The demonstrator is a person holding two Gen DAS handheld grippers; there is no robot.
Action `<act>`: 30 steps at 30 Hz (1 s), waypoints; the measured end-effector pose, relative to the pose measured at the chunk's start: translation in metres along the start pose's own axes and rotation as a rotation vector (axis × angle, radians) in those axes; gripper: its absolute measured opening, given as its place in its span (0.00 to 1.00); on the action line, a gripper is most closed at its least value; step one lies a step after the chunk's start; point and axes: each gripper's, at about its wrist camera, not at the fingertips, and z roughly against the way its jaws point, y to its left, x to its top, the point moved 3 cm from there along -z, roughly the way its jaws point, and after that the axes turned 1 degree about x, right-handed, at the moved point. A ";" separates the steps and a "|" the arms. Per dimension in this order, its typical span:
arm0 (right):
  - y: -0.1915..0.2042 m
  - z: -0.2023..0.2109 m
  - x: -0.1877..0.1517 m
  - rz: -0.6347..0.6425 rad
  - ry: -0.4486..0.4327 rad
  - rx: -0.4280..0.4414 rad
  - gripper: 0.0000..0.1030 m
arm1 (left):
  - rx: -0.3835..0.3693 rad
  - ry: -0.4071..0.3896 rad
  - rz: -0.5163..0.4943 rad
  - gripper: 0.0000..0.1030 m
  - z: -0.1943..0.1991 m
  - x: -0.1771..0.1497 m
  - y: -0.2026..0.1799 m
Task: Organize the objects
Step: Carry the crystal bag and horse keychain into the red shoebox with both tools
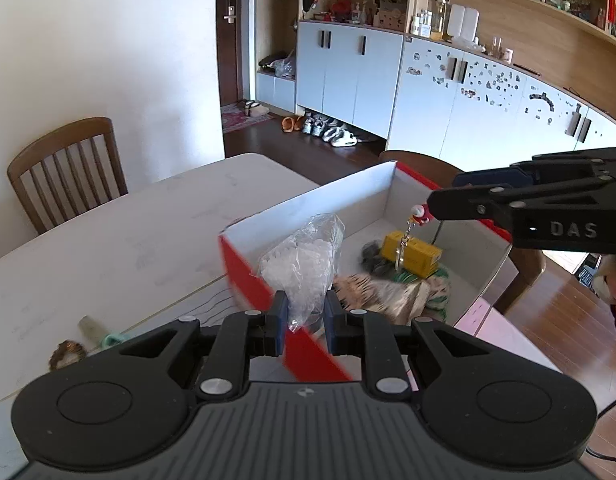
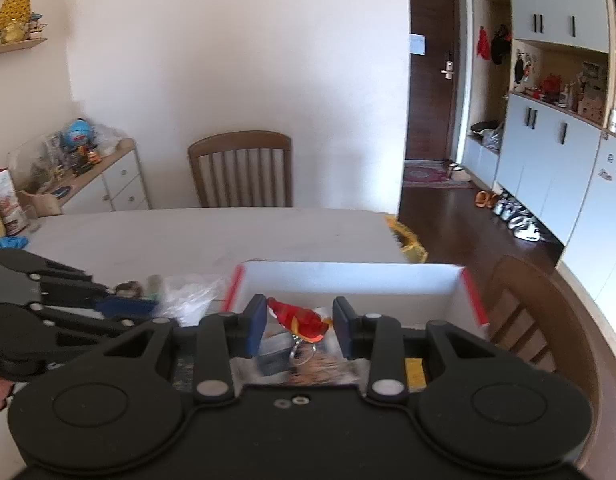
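A clear plastic bag (image 1: 308, 260) of white pieces is pinched between the blue pads of my left gripper (image 1: 305, 316), just above the near red corner of a red-and-white cardboard box (image 1: 320, 204). My right gripper (image 1: 438, 204) reaches over the box from the right, shut on a small red figure keychain (image 1: 420, 214) whose chain and ring hang down. In the right wrist view the red figure (image 2: 303, 320) sits between the pads of the right gripper (image 2: 299, 322) over the box (image 2: 348, 280). The left gripper (image 2: 147, 305) and its bag (image 2: 187, 296) are at the left.
Inside the box lie a yellow carton (image 1: 412, 256), a dark bundle (image 1: 374, 258) and striped fabric (image 1: 388, 296). A brown ring (image 1: 65, 354) and a green item (image 1: 109, 338) lie on the white table (image 1: 127, 232). Wooden chairs (image 1: 67, 168) (image 2: 520, 312) stand at the table's far and right sides.
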 end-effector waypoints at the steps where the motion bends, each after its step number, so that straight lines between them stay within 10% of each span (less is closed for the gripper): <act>1: -0.008 -0.002 0.000 0.000 0.002 -0.005 0.33 | 0.001 0.002 -0.003 0.17 -0.004 0.004 -0.005; 15: -0.078 -0.037 -0.029 0.028 0.074 -0.025 0.34 | 0.020 0.092 0.004 0.17 -0.082 0.046 -0.051; 30: -0.067 -0.066 -0.063 0.182 0.173 0.039 0.34 | 0.043 0.255 -0.057 0.18 -0.164 0.051 -0.088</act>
